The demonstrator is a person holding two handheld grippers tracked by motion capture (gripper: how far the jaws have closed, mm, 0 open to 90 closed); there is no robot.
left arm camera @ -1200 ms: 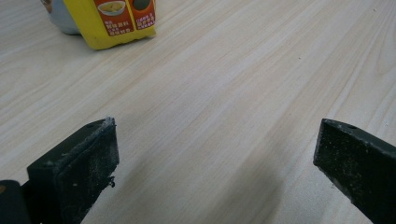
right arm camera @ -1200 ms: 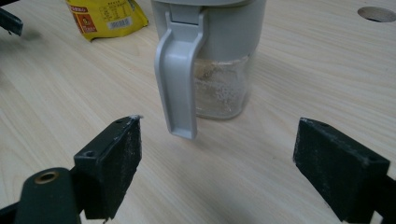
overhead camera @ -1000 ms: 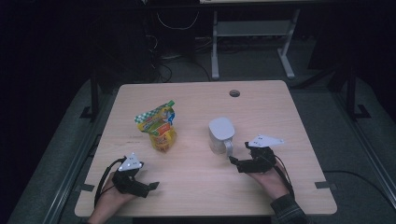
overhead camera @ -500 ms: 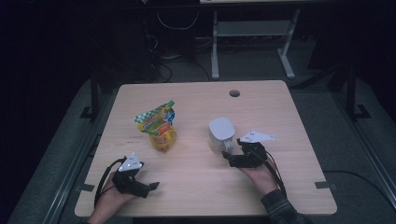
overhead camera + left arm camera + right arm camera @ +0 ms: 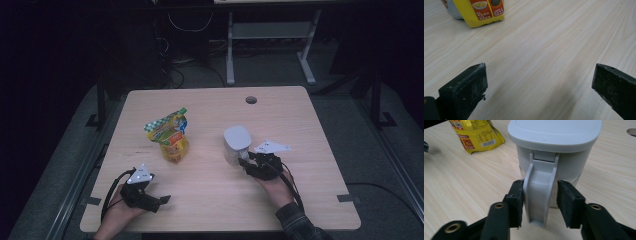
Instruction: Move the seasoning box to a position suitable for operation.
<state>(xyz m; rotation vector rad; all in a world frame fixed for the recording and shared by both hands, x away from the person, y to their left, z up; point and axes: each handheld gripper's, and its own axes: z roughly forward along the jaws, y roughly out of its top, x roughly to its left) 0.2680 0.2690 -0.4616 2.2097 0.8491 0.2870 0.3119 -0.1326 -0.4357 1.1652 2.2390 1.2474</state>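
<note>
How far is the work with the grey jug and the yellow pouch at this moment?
Nothing looks finished: the grey jug stands lidded on the table, and the yellow pouch stands untouched. In hand: the right gripper has its jaws either side of the jug's handle, one pad touching, the other just apart. The left gripper rests open. Closing on the handle and lifting seem left.

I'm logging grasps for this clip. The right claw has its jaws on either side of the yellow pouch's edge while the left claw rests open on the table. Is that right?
Not quite. The right claw straddles the handle of the grey lidded jug, not the yellow pouch, which lies apart to the left. The right gripper view shows this. The left claw is indeed open on the table.
</note>
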